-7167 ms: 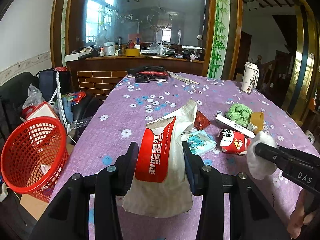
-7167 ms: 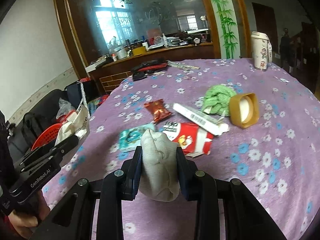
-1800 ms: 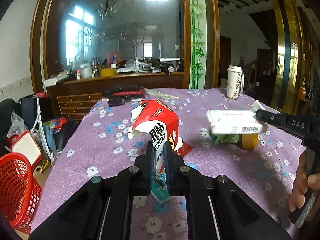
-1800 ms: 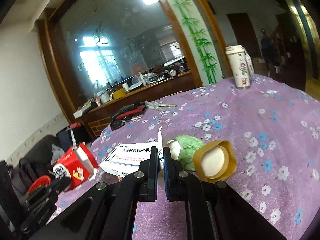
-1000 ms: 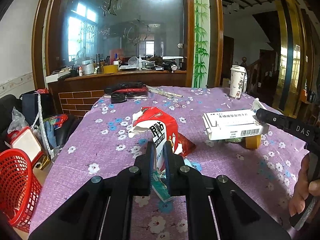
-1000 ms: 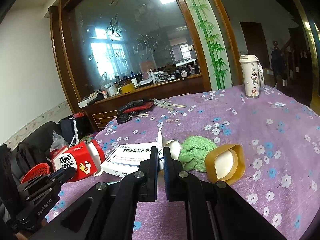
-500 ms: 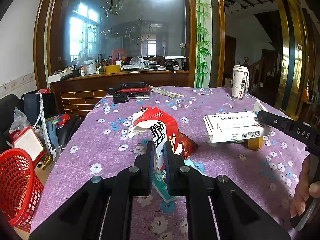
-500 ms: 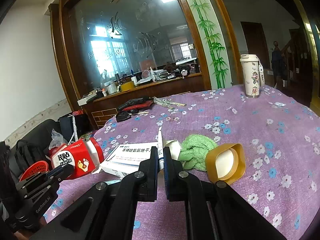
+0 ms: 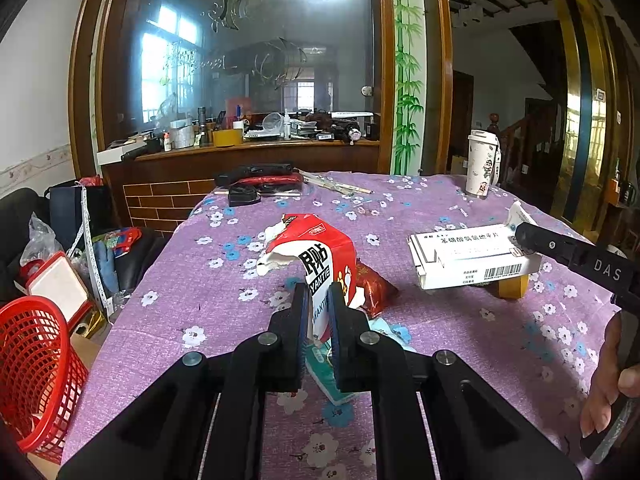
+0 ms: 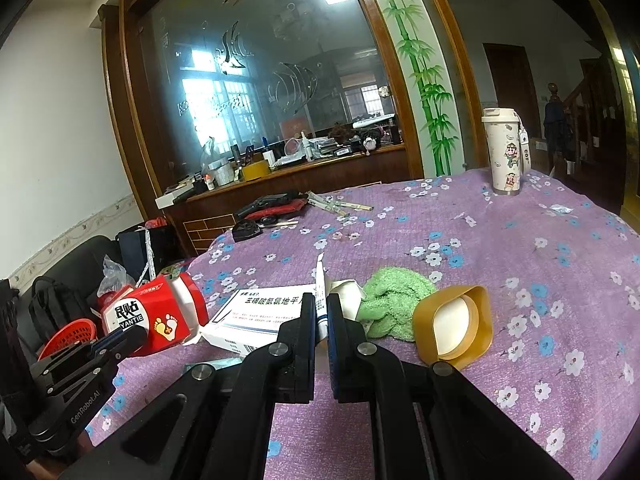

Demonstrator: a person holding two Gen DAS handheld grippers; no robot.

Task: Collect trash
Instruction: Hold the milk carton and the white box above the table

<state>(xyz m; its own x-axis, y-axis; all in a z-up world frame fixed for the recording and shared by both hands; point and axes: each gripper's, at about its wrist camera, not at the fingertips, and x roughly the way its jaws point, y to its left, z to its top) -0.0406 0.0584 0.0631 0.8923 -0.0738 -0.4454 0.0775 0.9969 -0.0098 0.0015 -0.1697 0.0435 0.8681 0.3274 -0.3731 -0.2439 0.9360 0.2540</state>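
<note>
My left gripper (image 9: 319,298) is shut on a torn red and white packet (image 9: 316,252), held up above the purple flowered tablecloth (image 9: 208,288). The same packet (image 10: 154,318) shows at the left of the right wrist view. My right gripper (image 10: 320,308) is shut on the end flap of a flat white medicine box (image 10: 260,312), also lifted; from the left wrist view that box (image 9: 468,256) hangs at the right. A red mesh basket (image 9: 32,368) stands beside the table at the lower left.
On the cloth lie a dark red snack wrapper (image 9: 374,288), a teal packet (image 9: 324,368), a green cloth (image 10: 396,300) and a gold square lid (image 10: 456,324). A white tumbler (image 10: 504,148) stands far right. Black and red tools (image 9: 260,180) lie at the far edge. Bags crowd the floor left.
Since the oldest frames both grippers hold different trash. Over the last second neither hand has shifted noticeably and both grips are unchanged.
</note>
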